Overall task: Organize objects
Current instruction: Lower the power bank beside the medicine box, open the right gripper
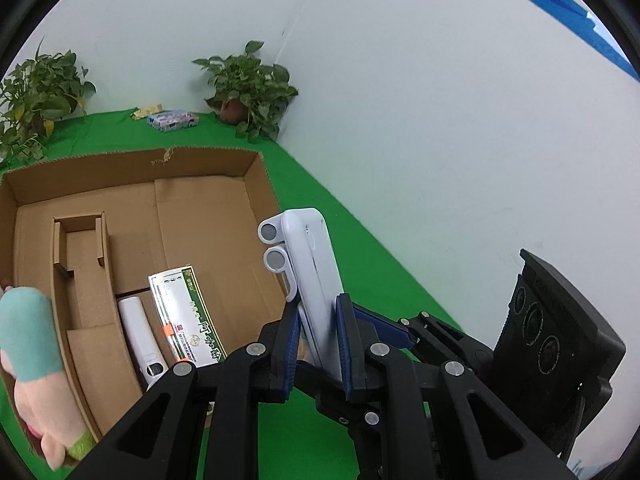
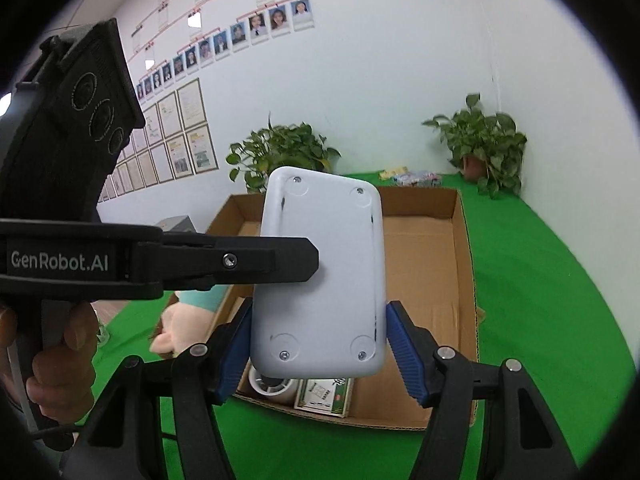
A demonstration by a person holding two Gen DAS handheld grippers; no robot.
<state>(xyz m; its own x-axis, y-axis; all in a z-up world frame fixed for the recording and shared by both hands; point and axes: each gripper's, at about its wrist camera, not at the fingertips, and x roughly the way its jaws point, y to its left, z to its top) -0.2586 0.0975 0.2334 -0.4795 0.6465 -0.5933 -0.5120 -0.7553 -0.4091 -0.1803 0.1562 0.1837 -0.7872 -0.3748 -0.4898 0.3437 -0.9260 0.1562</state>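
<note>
Both grippers grip one thing: a pale grey-white, flat rectangular plastic device with rounded corners (image 2: 320,280), carried in the air above the near edge of an open brown cardboard box (image 1: 168,216).

Left gripper (image 1: 318,340): jaws nearly pressed together, blue pads pinching the device across its thin edge. From this side the device (image 1: 310,280) stands on edge, tilted toward 11 o'clock, with two grey round ends at its upper left.

Right gripper (image 2: 318,344): jaws spread about half way, blue pads against the two long sides of the device at its lower end. The broad back faces this camera, with four screws at the corners. The left gripper's black finger crosses it from 9 o'clock. A person's hand (image 2: 48,364) grips that handle, cut off by the lens rim.

In the box, near corner: a white plastic cylinder-shaped item (image 1: 142,334) and a white-and-green printed carton (image 1: 186,316), lying side by side. Their lower ends are hidden by the gripper linkage. A cardboard insert (image 1: 82,276) sits toward 9 o'clock.

A pink plush toy with a teal part (image 1: 30,344) lies at the box's left wall, partly out of frame; I cannot tell whether it touches the wall.

Green cloth-covered table (image 1: 320,196). Small colourful packet (image 1: 173,119) at the far end, print unreadable. Two potted green plants (image 1: 248,88) by the white wall.
</note>
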